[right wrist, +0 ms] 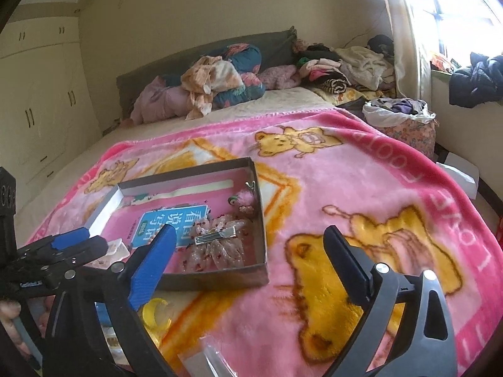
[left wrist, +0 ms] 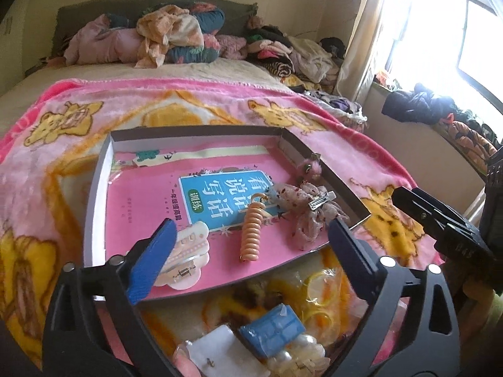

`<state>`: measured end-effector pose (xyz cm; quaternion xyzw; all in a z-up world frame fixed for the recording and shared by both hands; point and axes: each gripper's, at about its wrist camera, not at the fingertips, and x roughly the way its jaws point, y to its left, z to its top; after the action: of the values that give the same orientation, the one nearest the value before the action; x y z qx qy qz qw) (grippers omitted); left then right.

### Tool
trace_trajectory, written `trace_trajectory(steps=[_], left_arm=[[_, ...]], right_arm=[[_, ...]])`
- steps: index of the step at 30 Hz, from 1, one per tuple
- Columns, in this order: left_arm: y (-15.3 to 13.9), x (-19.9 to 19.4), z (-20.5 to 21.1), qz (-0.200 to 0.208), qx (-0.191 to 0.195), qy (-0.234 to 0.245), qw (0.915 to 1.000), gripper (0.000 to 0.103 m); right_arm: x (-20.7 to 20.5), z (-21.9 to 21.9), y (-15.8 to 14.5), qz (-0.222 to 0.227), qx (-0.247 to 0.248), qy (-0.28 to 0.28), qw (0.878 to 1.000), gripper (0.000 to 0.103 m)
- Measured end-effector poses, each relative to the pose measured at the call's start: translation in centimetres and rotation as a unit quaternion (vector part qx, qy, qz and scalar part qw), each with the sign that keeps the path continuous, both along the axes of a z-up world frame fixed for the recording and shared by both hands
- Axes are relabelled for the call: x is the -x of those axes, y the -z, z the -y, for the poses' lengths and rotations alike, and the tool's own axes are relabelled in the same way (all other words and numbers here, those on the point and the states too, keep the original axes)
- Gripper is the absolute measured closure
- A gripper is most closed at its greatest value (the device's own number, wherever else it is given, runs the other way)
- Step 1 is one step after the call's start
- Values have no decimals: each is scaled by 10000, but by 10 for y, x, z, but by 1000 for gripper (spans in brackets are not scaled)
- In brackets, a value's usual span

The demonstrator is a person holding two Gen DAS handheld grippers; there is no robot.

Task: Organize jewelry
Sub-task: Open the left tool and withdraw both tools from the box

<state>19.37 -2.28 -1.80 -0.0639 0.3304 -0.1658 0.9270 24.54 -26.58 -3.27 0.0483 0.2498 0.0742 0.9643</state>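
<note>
Inside the shallow box (left wrist: 97, 194), on a pink book cover (left wrist: 141, 207): white claw clip (left wrist: 188, 251), orange coil hair tie (left wrist: 251, 232), sheer bow clip (left wrist: 309, 210), pink fuzzy clip (left wrist: 306, 168). Box rests on the pink blanket (right wrist: 330, 182). Loose items (left wrist: 273, 330) lie before its near wall. Left gripper (left wrist: 248, 251) and right gripper (right wrist: 251, 257) both gape wide, holding nothing.

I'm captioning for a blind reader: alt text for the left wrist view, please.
Open left gripper hovers over a shallow box on a pink blanket, holding a book, spiral hair tie, white claw clip and bow clip.
</note>
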Motion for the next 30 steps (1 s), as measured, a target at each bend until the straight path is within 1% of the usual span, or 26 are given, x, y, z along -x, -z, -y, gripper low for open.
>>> trace_trajectory(steps=[8, 13, 17, 21, 30], left_arm=[[-8, 17, -10, 183, 53, -78, 9998, 12], [-12, 28, -16, 318, 63, -133, 9994, 12], [-14, 36, -19, 378, 27, -153, 9992, 12], [-14, 42, -26, 393, 29, -184, 9991, 12], [-10, 56, -37, 334, -41, -281, 9990, 12]], right_arm=[[21, 5, -6, 173, -29, 61, 9998, 11], [35, 5, -8, 248, -129, 57, 9996, 10], [44, 1, -10, 332, -88, 40, 9994, 10], [56, -6, -13, 462, 20, -24, 9989, 10], [76, -20, -14, 502, 35, -275, 9984, 10]])
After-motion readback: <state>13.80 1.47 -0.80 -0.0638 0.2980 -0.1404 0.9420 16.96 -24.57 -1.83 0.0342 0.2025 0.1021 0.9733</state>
